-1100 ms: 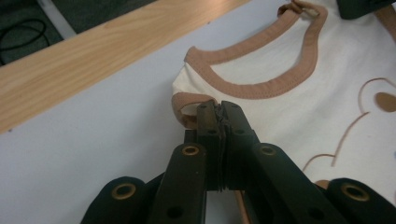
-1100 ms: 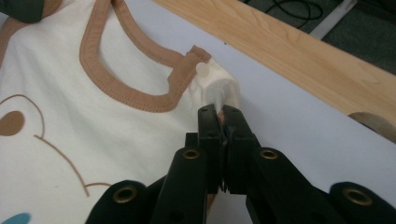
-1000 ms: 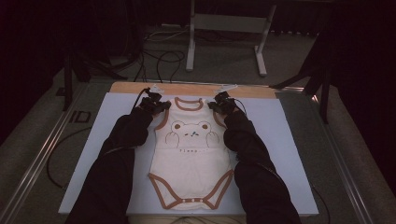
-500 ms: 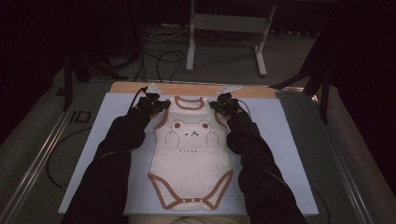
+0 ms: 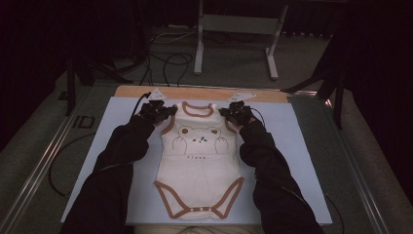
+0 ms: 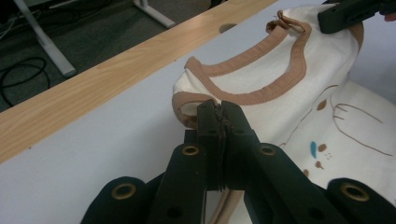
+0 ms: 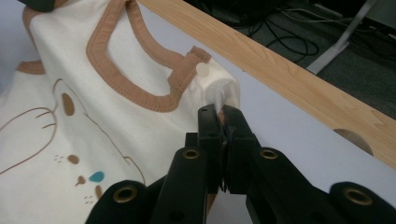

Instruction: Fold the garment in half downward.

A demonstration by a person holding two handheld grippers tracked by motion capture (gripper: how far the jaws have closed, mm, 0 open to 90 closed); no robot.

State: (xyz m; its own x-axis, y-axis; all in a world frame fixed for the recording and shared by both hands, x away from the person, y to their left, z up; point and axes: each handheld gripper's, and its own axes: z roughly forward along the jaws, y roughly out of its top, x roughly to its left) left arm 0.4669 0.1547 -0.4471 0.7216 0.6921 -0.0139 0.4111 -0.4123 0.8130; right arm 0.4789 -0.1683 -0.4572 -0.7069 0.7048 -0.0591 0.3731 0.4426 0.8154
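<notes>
High view: cream bodysuit with brown trim lay flat, bear print up, on the pale blue mat over the wooden table, with the left gripper at its left shoulder strap and the right gripper at its right one. Left gripper view: jaws were clamped together on the bodysuit's brown-edged shoulder strap, fabric bunched just ahead of the tips. Right gripper view: jaws likewise pinched tight on the other strap, cream cloth puckered at the tips, table edge just beyond.
</notes>
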